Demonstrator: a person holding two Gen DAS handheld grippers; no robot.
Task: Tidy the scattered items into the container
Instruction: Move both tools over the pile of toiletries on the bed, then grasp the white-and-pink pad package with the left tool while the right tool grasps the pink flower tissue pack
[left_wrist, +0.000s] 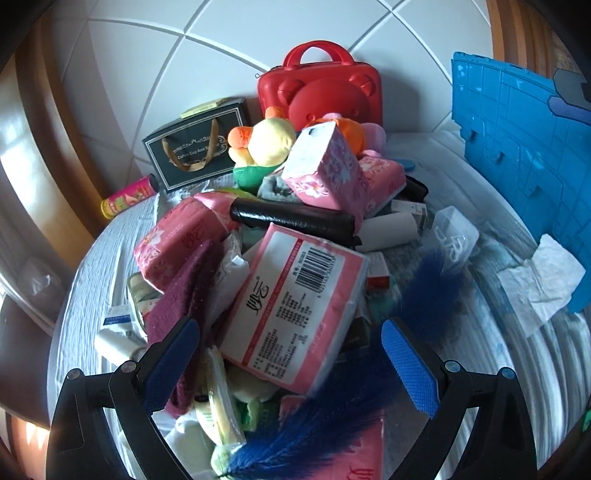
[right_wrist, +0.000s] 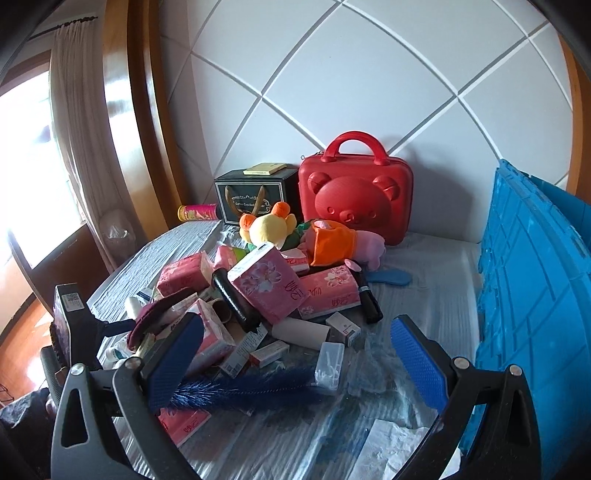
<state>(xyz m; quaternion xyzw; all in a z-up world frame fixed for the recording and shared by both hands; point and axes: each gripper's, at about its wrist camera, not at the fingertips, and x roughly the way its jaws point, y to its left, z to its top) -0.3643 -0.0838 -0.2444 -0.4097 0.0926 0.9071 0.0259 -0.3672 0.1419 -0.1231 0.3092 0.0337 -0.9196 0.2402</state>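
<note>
The left tool (left_wrist: 290, 363) is held wide open over a pink plastic-wrapped tissue pack (left_wrist: 295, 310), nothing gripped. The right tool (right_wrist: 295, 363) is spread wide too, empty, above a blue feather (right_wrist: 243, 391). The blue plastic crate (right_wrist: 532, 295) is seen along the bed's right edge.

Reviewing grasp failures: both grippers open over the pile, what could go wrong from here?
1. The tissue pack between the left gripper fingers lies tilted on loose clutter; closing may shove it or also catch the maroon cloth.
2. The blue feather near the right gripper is flimsy and could slip out.
</note>
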